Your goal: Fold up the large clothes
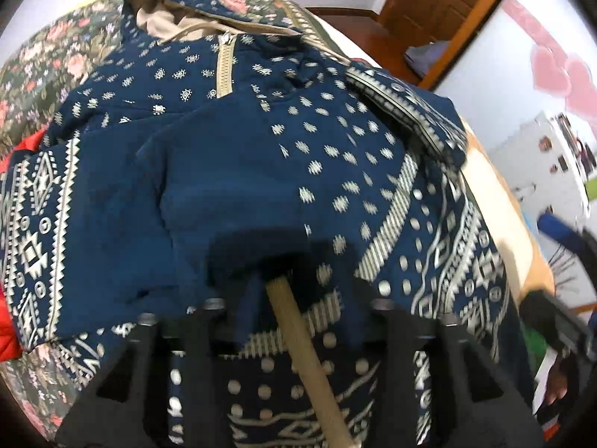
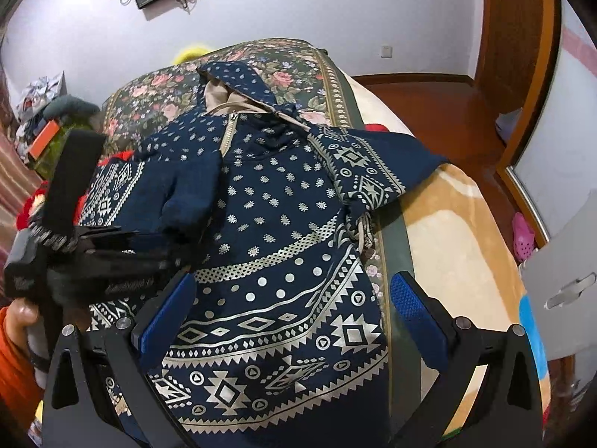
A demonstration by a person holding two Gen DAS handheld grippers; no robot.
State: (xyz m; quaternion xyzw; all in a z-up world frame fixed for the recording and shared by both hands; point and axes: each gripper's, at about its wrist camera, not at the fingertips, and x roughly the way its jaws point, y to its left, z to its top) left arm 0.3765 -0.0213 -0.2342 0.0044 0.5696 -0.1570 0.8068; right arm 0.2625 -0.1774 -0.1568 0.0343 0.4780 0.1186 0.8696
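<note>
A navy hooded garment [image 2: 268,201] with silver patterns, beige zipper and beige hood lining lies front up on the bed. Its sleeve on the right [image 2: 362,164] is folded across the chest. My left gripper [image 1: 283,276] is shut on the other sleeve's dark cuff and holds it over the garment's middle [image 1: 261,171]; a beige drawstring [image 1: 302,343] runs down from the pinch. It also shows in the right wrist view [image 2: 123,254], at the left. My right gripper [image 2: 293,306], with blue pads [image 2: 414,310], is open and empty above the hem.
The bed has a dark floral cover [image 2: 156,89] and a beige blanket [image 2: 447,231] on its right side. A red garment [image 1: 11,321] lies at the left. A wooden door [image 2: 522,37] and wooden floor [image 2: 421,97] are at the right.
</note>
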